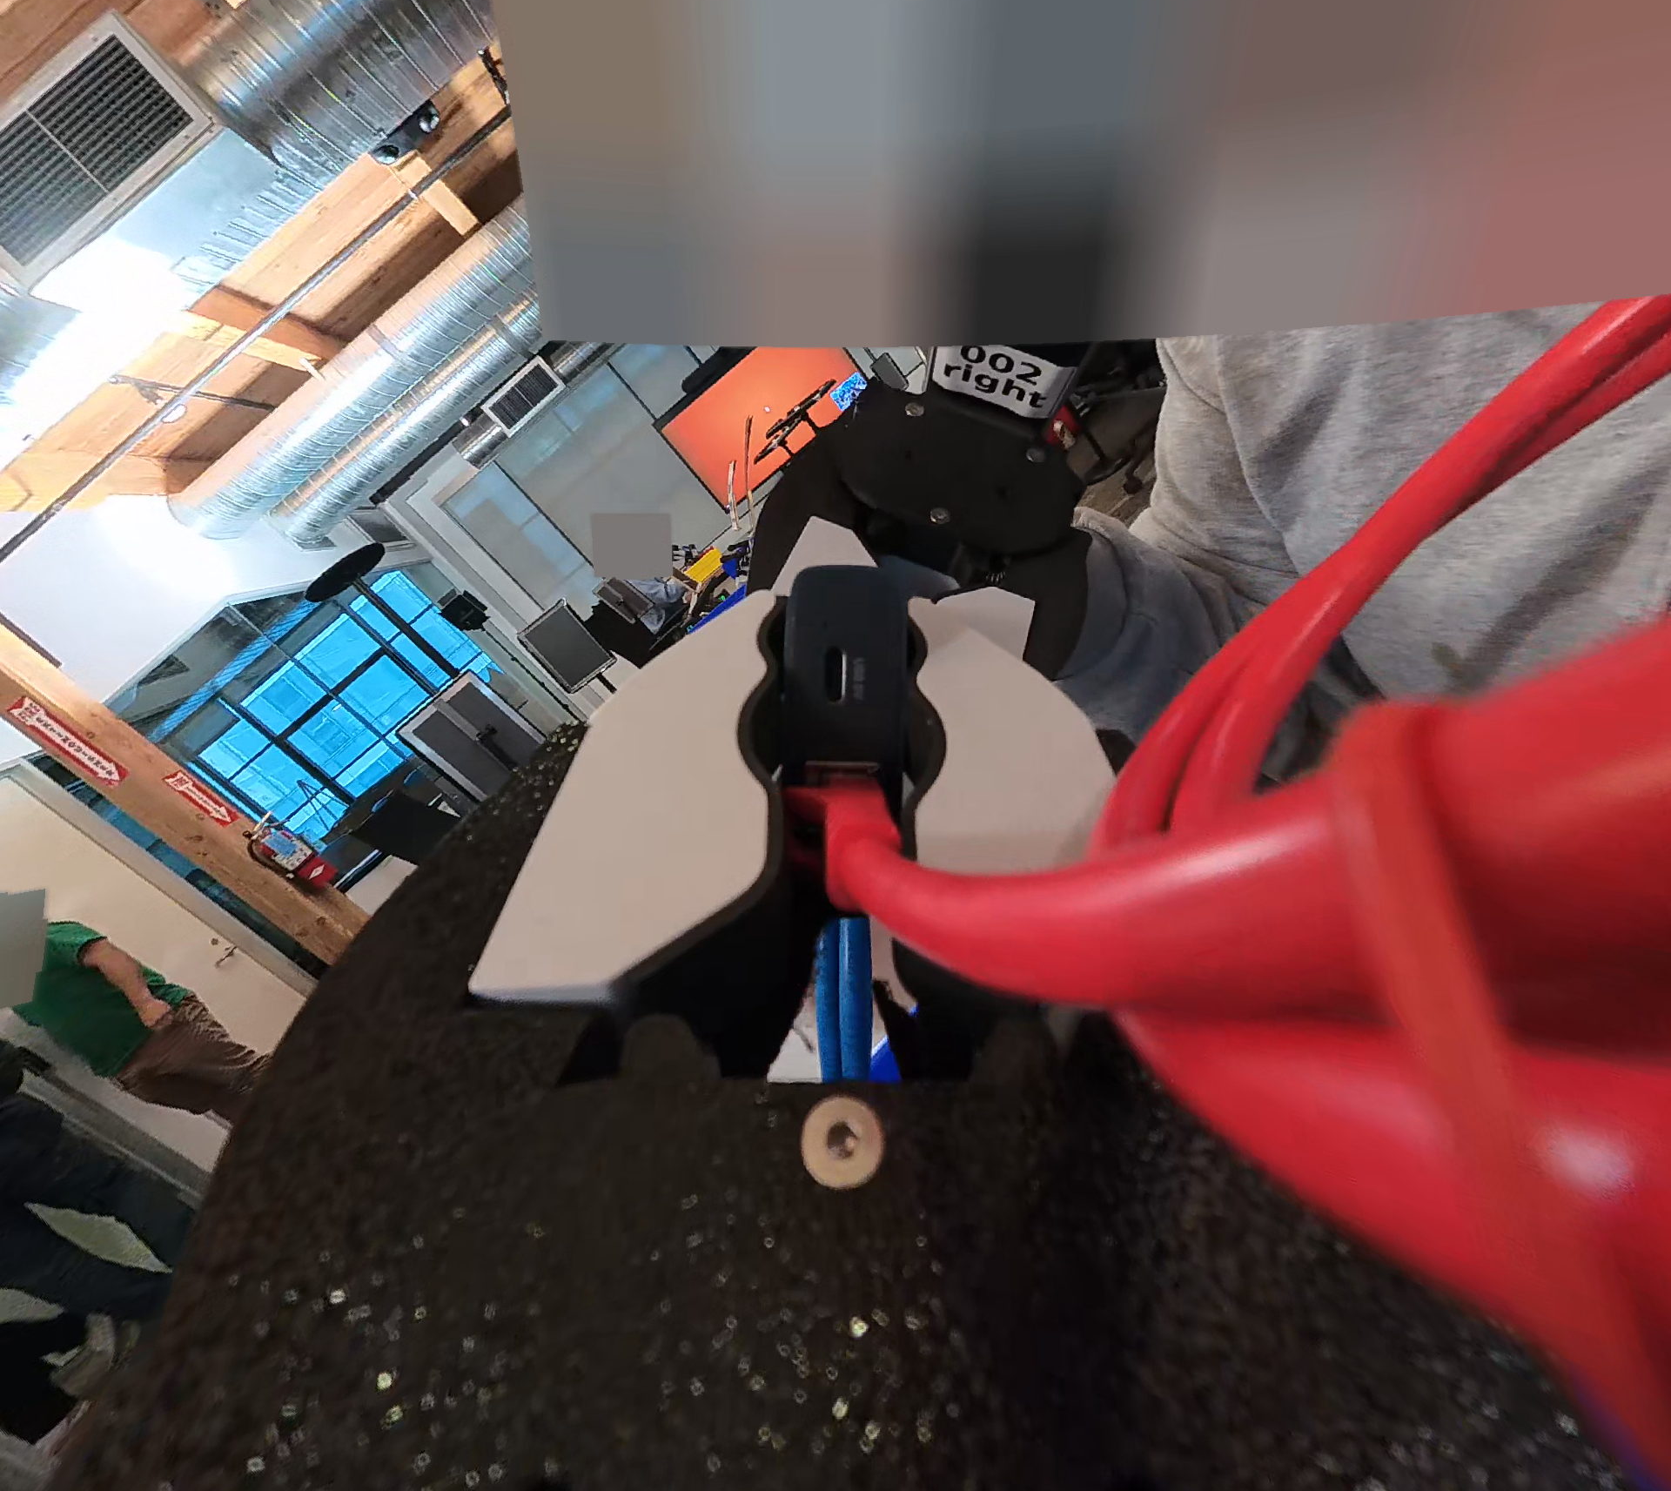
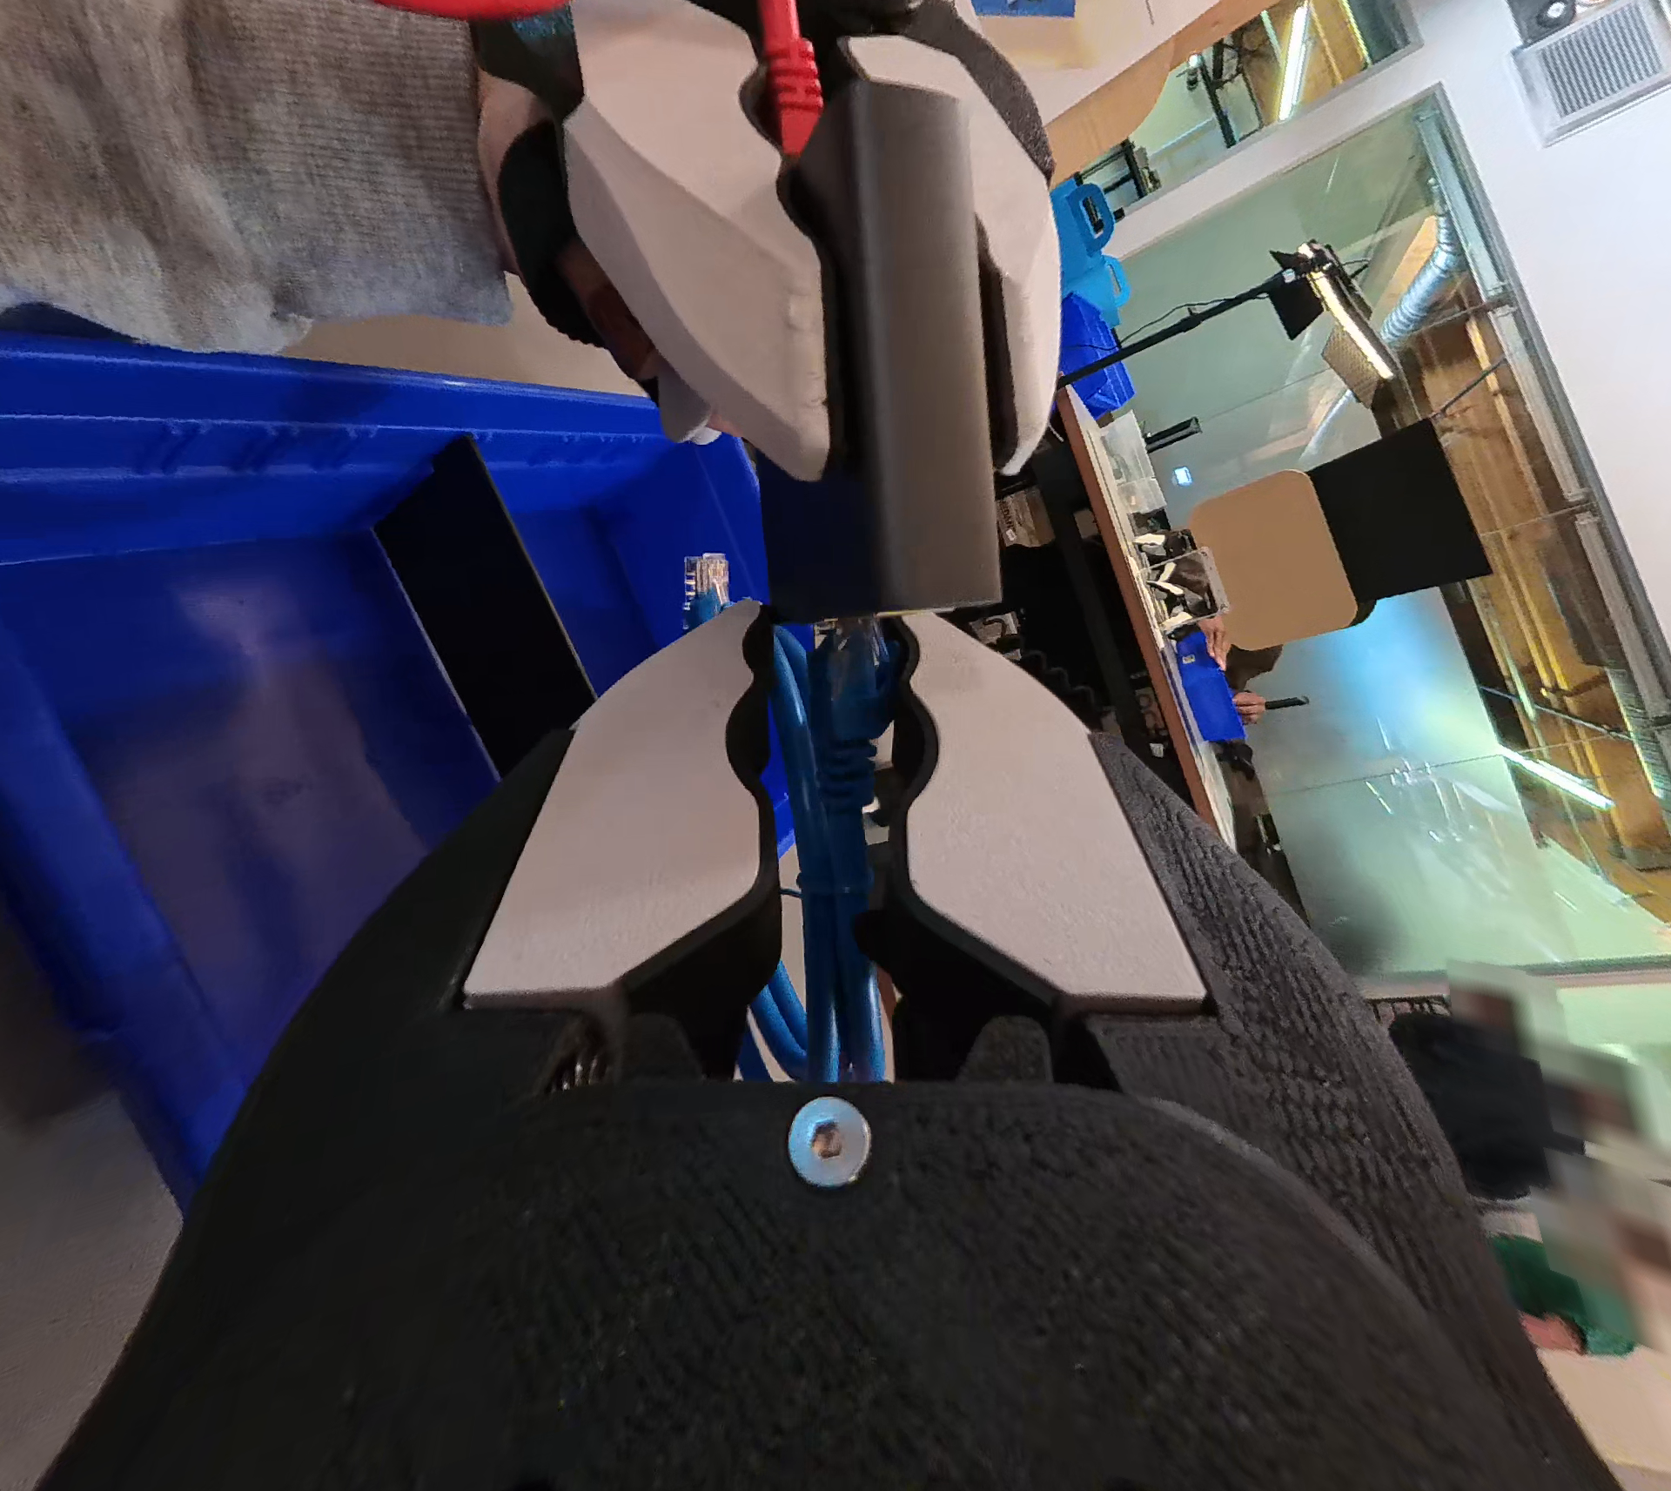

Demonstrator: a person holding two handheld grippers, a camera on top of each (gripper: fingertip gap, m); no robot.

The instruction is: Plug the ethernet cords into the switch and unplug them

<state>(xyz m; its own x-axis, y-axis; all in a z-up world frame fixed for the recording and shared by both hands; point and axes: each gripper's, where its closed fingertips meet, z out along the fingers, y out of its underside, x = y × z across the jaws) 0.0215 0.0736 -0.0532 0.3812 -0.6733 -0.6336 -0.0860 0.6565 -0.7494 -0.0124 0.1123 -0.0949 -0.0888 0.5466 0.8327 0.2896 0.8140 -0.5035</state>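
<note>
The left claw (image 1: 841,688) is clamped on a black box (image 1: 845,670) with a red cable (image 1: 995,869) plugged in. The right claw (image 2: 832,715) pinches a blue cable (image 2: 845,733), its plug at the box's lower port; a blue bin (image 2: 271,543) lies left. Keep plug and port aligned.

left gripper (image 1: 841,688): clamped | right gripper (image 2: 836,724): clamped, tips facing left's

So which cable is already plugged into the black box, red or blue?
The red cable: its plug sits in the black box held by the left gripper. The blue cable, clamped in the right gripper, has its clear plug just at the opposite end.
</note>
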